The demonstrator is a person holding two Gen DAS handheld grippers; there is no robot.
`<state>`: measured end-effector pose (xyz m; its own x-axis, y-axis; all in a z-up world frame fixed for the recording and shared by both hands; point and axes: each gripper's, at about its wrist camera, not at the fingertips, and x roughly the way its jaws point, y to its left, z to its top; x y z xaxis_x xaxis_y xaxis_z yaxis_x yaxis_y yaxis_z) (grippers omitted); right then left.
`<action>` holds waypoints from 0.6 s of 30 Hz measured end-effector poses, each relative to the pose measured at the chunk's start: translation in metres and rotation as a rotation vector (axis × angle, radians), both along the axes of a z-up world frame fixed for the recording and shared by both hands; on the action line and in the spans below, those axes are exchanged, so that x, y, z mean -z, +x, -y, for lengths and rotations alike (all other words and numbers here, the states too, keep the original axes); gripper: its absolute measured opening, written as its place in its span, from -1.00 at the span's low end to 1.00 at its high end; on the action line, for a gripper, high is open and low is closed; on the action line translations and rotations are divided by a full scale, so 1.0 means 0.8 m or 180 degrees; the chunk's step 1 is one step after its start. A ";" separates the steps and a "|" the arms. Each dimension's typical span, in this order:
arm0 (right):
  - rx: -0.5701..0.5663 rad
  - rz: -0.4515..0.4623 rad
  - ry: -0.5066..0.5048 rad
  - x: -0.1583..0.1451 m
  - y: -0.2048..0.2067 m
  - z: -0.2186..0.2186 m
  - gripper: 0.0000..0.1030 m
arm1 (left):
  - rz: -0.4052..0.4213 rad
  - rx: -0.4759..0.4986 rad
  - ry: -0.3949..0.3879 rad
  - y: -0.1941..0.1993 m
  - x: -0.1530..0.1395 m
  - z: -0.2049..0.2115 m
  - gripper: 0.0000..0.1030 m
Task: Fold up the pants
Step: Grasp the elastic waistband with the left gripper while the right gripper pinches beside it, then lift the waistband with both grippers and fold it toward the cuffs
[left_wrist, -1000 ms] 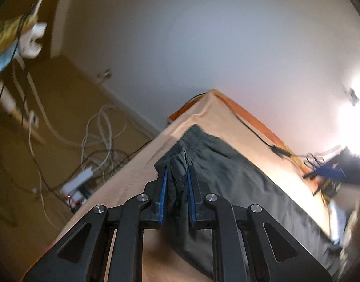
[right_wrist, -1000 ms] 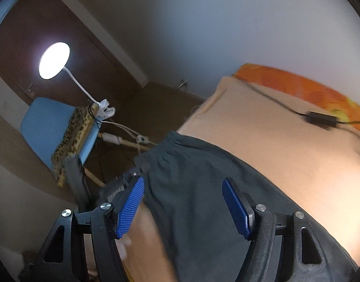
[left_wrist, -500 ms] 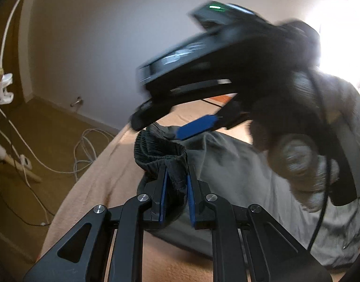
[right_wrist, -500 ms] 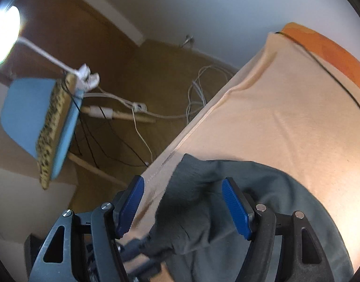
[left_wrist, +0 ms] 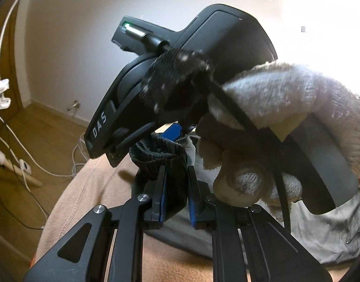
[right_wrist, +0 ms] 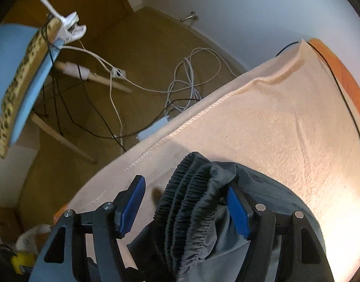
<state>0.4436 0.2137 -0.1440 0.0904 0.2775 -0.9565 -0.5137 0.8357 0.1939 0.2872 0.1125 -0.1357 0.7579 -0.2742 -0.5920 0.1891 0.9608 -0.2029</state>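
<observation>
Dark grey pants [left_wrist: 170,230] lie on a peach blanket [left_wrist: 90,188]. My left gripper [left_wrist: 176,183] is shut on the bunched elastic waistband [left_wrist: 158,157] and holds it up off the blanket. My right gripper [right_wrist: 184,206] is open, its blue pads [right_wrist: 130,206] on either side of the same gathered waistband [right_wrist: 187,199], the fabric between the jaws. In the left wrist view the right gripper's black body [left_wrist: 180,82] and a white gloved hand [left_wrist: 274,122] fill the upper middle, right above the waistband.
The blanket edge [right_wrist: 180,129] drops to a wooden floor with tangled white cables [right_wrist: 191,80] and a power strip [right_wrist: 154,129]. A blue chair with a leopard cushion [right_wrist: 17,87] stands at left. A black cord [right_wrist: 344,98] runs along the orange far edge.
My right gripper has swung in from above the pants and dropped over the raised waistband, staying open. My left gripper has kept its grip and lifted the waistband slightly.
</observation>
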 end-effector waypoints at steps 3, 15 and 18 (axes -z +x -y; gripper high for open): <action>-0.0076 0.0082 -0.0140 0.001 -0.003 -0.011 0.21 | 0.0002 0.0013 0.0010 -0.002 -0.001 0.002 -0.74; 0.0289 0.0120 0.0433 -0.026 -0.011 0.054 -0.75 | 0.0105 0.0188 0.0138 -0.014 -0.025 0.038 -0.75; 0.0479 0.0143 0.0732 -0.042 -0.021 0.093 -0.76 | 0.0193 0.0289 0.0189 -0.027 -0.040 0.053 -0.75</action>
